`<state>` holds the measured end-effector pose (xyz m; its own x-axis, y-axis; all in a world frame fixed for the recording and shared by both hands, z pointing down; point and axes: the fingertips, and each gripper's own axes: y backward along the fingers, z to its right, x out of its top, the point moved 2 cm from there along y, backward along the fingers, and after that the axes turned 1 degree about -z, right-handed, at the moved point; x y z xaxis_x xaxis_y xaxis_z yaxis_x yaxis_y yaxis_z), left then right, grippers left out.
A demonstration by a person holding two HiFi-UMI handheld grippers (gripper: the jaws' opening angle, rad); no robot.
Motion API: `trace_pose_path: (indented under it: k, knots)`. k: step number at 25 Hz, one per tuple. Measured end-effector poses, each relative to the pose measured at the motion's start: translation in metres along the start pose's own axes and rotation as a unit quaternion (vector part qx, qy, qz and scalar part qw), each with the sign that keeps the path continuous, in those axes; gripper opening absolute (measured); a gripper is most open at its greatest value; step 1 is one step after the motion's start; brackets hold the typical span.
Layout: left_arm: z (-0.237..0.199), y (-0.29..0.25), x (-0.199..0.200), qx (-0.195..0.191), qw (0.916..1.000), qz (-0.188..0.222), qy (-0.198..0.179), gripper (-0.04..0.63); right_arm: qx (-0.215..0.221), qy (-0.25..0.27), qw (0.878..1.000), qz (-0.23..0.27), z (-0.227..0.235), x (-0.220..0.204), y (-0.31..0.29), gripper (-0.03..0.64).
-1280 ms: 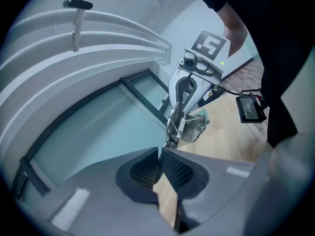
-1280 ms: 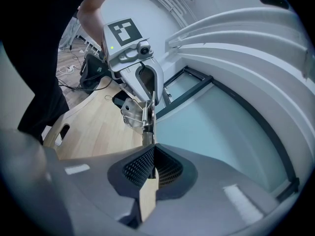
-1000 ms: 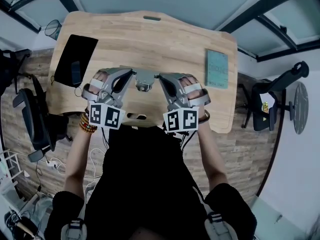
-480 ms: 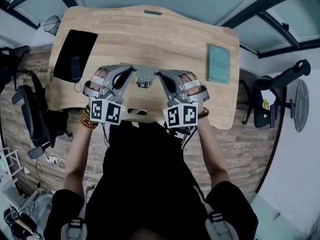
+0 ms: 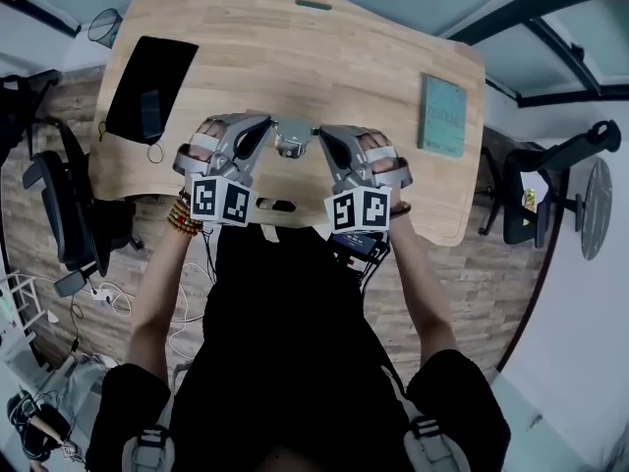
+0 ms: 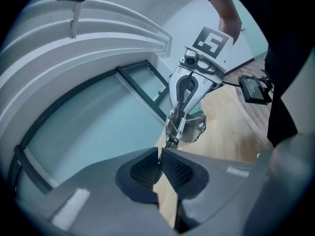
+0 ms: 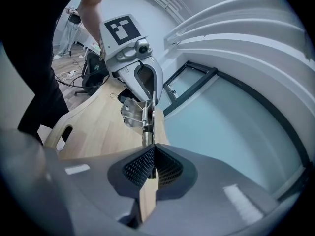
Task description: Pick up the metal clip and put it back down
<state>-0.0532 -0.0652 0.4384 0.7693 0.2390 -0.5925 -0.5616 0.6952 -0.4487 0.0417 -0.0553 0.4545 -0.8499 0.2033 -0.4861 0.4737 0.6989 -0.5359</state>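
Metal clip point(image 5: 293, 142) clamped by left tool point(image 6: 159, 164), right tool point(image 7: 153, 165), confirmed in gripper views only; black pad point(image 5: 149, 101), teal book point(image 5: 443, 114) on surface point(image 5: 295, 62).

Soft even light; faint shadows; strong fisheye edges; foreground blurred.

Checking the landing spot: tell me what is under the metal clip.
Bare wooden desk lies under the metal clip. The patch directly beneath is covered by the clip; contact cannot be told.

Desk point(image 5: 314, 67) open beyond metal clip point(image 5: 293, 142) — black mat point(image 5: 147, 87) left, teal book point(image 5: 443, 114) right.
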Motion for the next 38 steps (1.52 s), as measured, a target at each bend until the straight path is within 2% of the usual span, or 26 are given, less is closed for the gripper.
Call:
trace_pose_path:
  k: [10,28,38]
  knots:
    - [0.032,-0.024,-0.039,-0.022,0.9996,-0.011,0.018,0.027,0.033,-0.003,0.999,-0.011,-0.033,-0.020,-0.032,0.023]
    - [0.066,-0.061,-0.095,-0.036,0.9979,-0.042,0.032,0.027,0.050,-0.015,0.998,-0.028,-0.076,-0.047,-0.089,0.023]
    - [0.092,-0.085,-0.118,-0.068,0.9951,-0.054,0.048,0.027,0.067,-0.014,0.997,-0.047,-0.100,-0.069,-0.111,0.023]
